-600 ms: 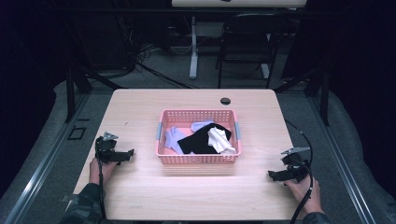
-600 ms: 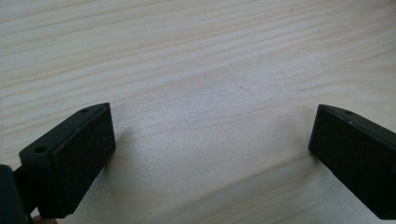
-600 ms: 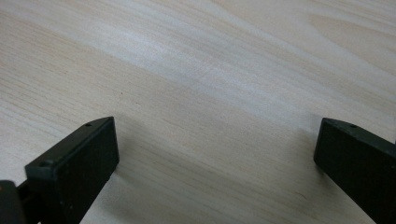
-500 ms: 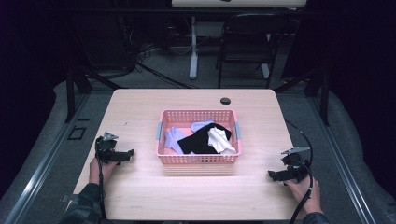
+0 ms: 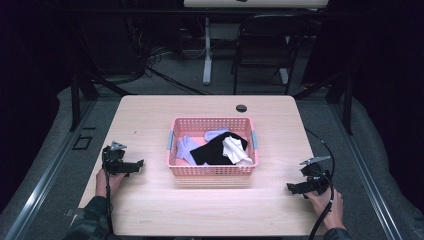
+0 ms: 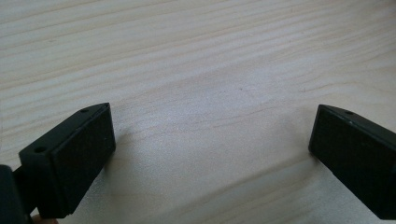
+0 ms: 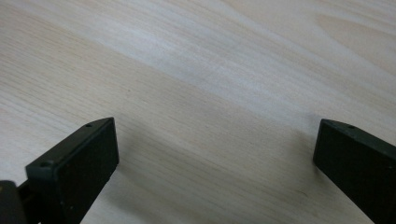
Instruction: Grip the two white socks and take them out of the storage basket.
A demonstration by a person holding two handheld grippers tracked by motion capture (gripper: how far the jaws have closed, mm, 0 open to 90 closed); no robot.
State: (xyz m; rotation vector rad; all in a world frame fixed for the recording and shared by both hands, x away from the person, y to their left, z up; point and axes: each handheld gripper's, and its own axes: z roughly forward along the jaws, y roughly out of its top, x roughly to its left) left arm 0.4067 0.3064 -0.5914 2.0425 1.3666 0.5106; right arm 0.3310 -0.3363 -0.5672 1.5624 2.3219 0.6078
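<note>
Change since earlier: nothing has moved; both grippers and the basket sit where they did a moment ago.
Left fingers: spread wide apart in the left gripper view, with bare wood between them and nothing held.
Right fingers: likewise released in the right gripper view, standing wide over bare wood grain, nothing between them.
Left gripper (image 5: 134, 164): low over the worktop near its left edge, held by the left hand (image 5: 106, 181), pointing toward the basket and well apart from it.
Right gripper (image 5: 292, 188): low over the worktop near its right front corner, held by the right hand (image 5: 327, 202), its cable (image 5: 326, 210) trailing back past the wrist.
Pink basket (image 5: 212, 171): in the middle of the worktop, between the two grippers and a little farther back, touched by neither.
Basket contents: a black cloth (image 5: 215, 150) across the middle, a white cloth (image 5: 235, 149) lying on its right part, a pale lilac cloth (image 5: 186, 147) at the left.
Worktop (image 5: 150, 115): light wood, with a small dark round hole (image 5: 241, 108) near the far edge behind the basket.
</note>
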